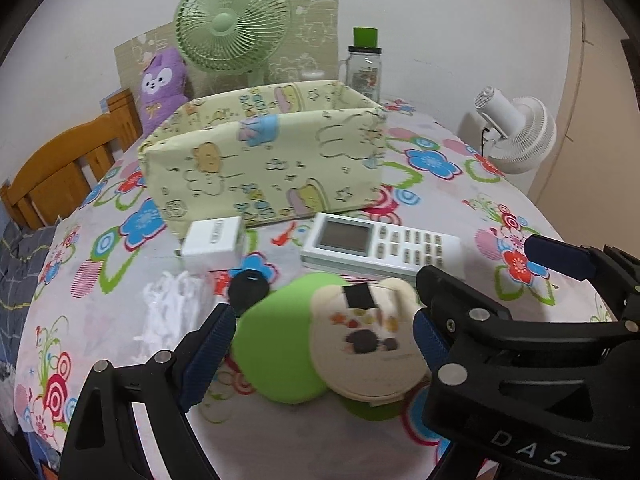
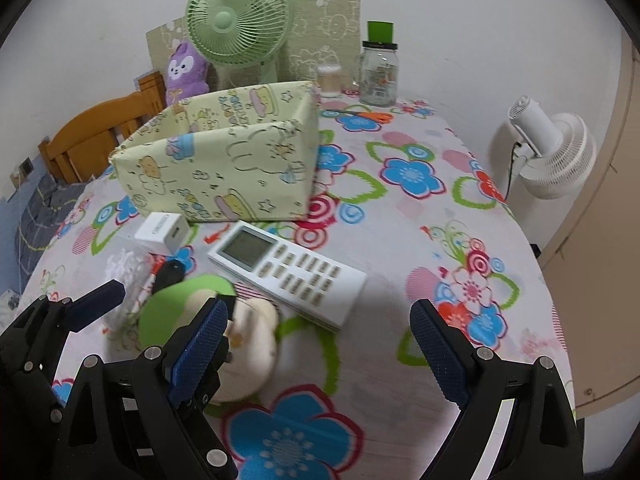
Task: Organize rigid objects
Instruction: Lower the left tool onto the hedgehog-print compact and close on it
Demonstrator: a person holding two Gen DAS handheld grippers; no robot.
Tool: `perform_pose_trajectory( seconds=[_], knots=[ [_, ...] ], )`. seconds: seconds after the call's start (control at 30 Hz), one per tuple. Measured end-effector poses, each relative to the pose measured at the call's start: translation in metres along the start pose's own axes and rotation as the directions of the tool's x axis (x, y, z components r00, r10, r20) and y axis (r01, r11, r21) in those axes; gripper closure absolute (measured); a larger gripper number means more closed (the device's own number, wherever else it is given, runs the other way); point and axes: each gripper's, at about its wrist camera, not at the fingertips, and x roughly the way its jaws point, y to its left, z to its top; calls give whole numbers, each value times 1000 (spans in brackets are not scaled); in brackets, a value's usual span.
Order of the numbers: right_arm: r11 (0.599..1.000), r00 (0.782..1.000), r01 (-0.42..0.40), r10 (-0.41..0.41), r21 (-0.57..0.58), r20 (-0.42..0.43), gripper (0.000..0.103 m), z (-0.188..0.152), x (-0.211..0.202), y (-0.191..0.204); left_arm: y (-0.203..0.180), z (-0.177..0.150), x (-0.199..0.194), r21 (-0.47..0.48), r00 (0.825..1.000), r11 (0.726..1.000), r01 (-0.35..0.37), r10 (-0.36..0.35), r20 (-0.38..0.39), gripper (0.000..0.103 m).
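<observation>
A green and cream bear-shaped gadget (image 1: 344,340) lies on the flowered tablecloth between the open fingers of my left gripper (image 1: 324,336), which straddles it without closing. It also shows in the right wrist view (image 2: 244,344), beside my left gripper (image 2: 168,312). My right gripper (image 2: 320,348) is open and empty, just right of the gadget. A white remote (image 1: 380,246) (image 2: 288,270), a white charger cube (image 1: 214,240) (image 2: 162,234) and a black key fob (image 1: 248,286) (image 2: 170,272) lie in front of a yellow patterned storage box (image 1: 264,160) (image 2: 224,164).
A clear bag of white bits (image 1: 172,304) lies at the left. A green fan (image 1: 234,24), a purple plush (image 1: 160,84) and a glass jar (image 1: 364,68) stand behind the box. A white fan (image 1: 520,136) sits off the table's right edge. Wooden chair (image 1: 60,164) at left.
</observation>
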Motion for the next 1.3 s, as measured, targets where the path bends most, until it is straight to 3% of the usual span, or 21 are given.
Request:
perform_pose_trajectory(
  seconds=[0.5,0.63,0.9,1.3],
  knots=[
    [1000,1000,11,-11,-28,-22,9,-8,8,-13,-22,-7,14,21,1000,1000,5,-5,-23,12],
    [999,999,15,-17,-39,-30,9,-9,11,-12,-26,-9,19,28,999,1000,12,-11,-43,26],
    [999,999,3,-5,-38,-45,9,-8,20,-13,-27,-9,20,37,999,999,13,-12,-39,26],
    [998,997,-23,18,-62,-74,9,9,41,-5,0,-1,22,26,997,997,-71,71,-36,26]
  ],
)
